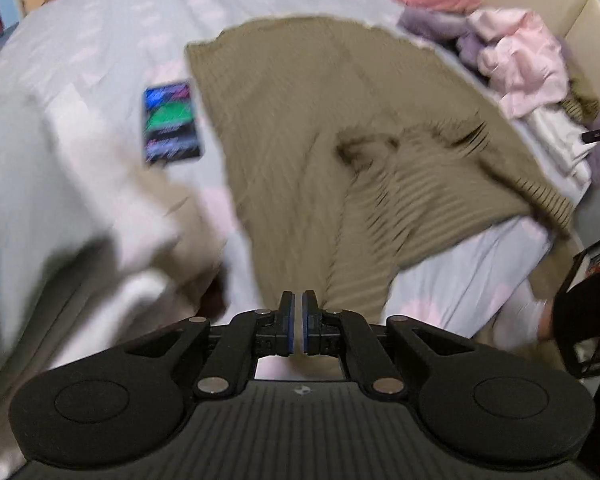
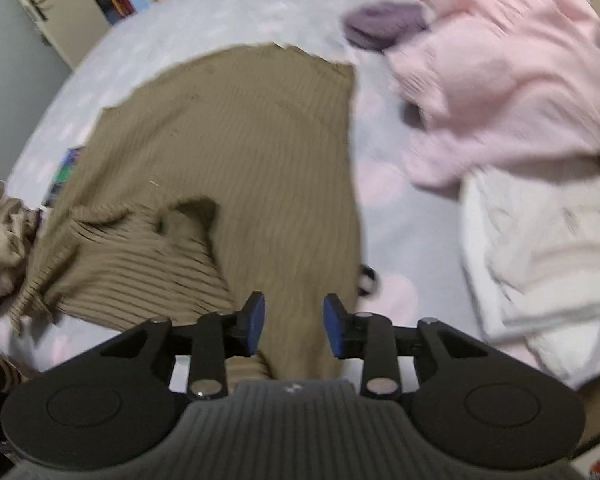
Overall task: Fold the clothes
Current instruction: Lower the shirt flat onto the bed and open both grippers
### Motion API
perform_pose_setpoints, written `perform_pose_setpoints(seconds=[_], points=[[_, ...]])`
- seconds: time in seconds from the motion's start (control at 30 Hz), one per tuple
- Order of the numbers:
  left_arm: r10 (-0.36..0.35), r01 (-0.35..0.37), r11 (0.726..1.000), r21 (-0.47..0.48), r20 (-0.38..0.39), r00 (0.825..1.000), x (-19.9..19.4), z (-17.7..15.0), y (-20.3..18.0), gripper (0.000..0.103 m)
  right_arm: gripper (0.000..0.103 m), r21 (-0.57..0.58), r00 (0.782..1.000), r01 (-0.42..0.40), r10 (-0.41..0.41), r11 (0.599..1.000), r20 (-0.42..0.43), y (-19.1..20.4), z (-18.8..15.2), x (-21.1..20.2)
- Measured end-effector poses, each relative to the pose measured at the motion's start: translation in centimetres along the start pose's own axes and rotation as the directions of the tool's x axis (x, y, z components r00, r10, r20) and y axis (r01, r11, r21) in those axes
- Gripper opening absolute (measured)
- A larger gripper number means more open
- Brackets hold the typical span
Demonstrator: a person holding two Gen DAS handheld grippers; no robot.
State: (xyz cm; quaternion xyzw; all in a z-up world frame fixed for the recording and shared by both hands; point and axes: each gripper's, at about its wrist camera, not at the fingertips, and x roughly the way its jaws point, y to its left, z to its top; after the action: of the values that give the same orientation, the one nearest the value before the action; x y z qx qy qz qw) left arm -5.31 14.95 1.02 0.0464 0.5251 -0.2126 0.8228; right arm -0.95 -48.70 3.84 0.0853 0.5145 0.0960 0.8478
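An olive-brown ribbed sweater point(image 1: 300, 128) lies spread on the bed, with one part folded over and bunched near its middle. My left gripper point(image 1: 297, 320) is shut on a near edge of the sweater, and the knit pulls into taut ridges toward the pads. In the right wrist view the same sweater point(image 2: 240, 140) lies flat ahead. My right gripper point(image 2: 294, 320) stands open over the sweater's near edge, with fabric lying between its blue pads point(image 2: 256, 320).
The bed point(image 1: 112, 28) has a pale sheet with pink spots. A colourful card or phone point(image 1: 171, 122) lies left of the sweater. A heap of pink, purple and white clothes point(image 2: 500, 80) fills the right side. A beige garment point(image 2: 4, 236) is bunched at the left.
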Motion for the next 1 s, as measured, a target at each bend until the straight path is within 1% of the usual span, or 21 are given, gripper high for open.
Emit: perform_pose_setpoints(seconds=[0.03,0.07,0.1,0.13,0.17,0.2,0.27,0.33,0.43,0.53,0.57,0.6,0.67,0.7,0.8,0.93,1.0], points=[[-0.014,0.014,1.0,0.013,0.01,1.0,0.3,0.6,-0.7,0.003,0.039,-0.02,1.0,-0.019,0.019,1.0,0.008,1.4,0.4,0.3],[-0.024,0.023,0.999,0.027,0.017,1.0,0.7,1.1,-1.6,0.01,0.04,-0.041,0.999,-0.04,0.04,0.998,0.015,3.0,0.7,0.6],[-0.032,0.031,0.999,0.041,0.024,0.999,1.2,1.5,-2.4,0.022,0.044,-0.063,0.998,-0.06,0.061,0.996,0.019,4.5,0.9,0.8],[-0.031,0.029,0.998,0.051,0.025,0.999,1.9,1.6,-3.0,0.028,0.046,-0.086,0.997,-0.075,0.077,0.993,0.018,5.8,0.9,1.3],[-0.024,0.023,0.998,0.059,0.023,0.999,2.7,1.7,-3.3,0.04,0.052,-0.109,0.996,-0.09,0.092,0.99,0.016,7.2,0.9,1.8],[-0.018,0.016,0.998,0.067,0.021,1.0,3.4,1.8,-3.7,0.046,0.057,-0.13,0.995,-0.096,0.098,0.987,0.01,8.3,0.7,2.3],[-0.005,0.003,0.997,0.083,0.018,1.0,5.0,1.9,-4.4,0.046,0.058,-0.173,0.995,-0.096,0.096,0.98,-0.008,10.4,0.1,3.5],[0.008,-0.01,0.995,0.099,0.015,1.0,6.5,2.1,-5.1,0.046,0.059,-0.228,0.997,-0.069,0.064,0.971,-0.032,11.9,-0.6,5.4],[0.028,-0.029,0.992,0.123,0.012,1.0,8.8,2.3,-6.2,0.046,0.06,-0.288,0.999,-0.015,0.002,0.957,-0.046,12.8,-1.3,8.0],[0.048,-0.048,0.988,0.147,0.008,0.999,11.1,2.6,-7.3,0.046,0.06,-0.292,0.998,0.006,-0.025,0.957,-0.062,12.8,-1.1,10.1],[0.038,-0.038,0.989,0.14,0.005,0.999,11.6,2.9,-7.4,0.046,0.061,-0.293,0.998,0.006,-0.025,0.956,-0.06,12.8,-0.8,10.8],[0.021,-0.021,0.992,0.127,0.002,1.0,12.0,3.4,-7.3,0.046,0.065,-0.289,0.998,0.005,-0.022,0.957,-0.056,12.8,-0.5,11.4],[-0.033,0.034,0.995,0.089,-0.011,0.999,13.1,4.6,-7.0,0.047,0.068,-0.276,0.999,0.002,-0.015,0.961,-0.046,12.6,0.3,12.4],[-0.062,0.063,0.996,0.069,-0.017,0.998,13.6,5.2,-6.8,0.046,0.068,-0.27,0.999,0.0,-0.012,0.963,-0.042,12.6,0.6,12.9],[-0.114,0.115,0.993,0.023,-0.025,0.993,15.1,6.7,-6.7,0.047,0.068,-0.244,0.999,-0.006,-0.004,0.97,-0.038,12.2,1.7,14.5],[-0.112,0.114,0.993,0.024,-0.062,0.992,17.5,8.2,-7.1,0.046,0.068,-0.179,0.997,-0.031,0.019,0.983,-0.07,11.0,2.6,16.6],[-0.124,0.124,0.992,0.004,-0.086,0.989,18.7,8.6,-7.2,0.046,0.068,-0.146,0.994,-0.063,0.049,0.987,-0.098,10.6,2.6,17.3]])
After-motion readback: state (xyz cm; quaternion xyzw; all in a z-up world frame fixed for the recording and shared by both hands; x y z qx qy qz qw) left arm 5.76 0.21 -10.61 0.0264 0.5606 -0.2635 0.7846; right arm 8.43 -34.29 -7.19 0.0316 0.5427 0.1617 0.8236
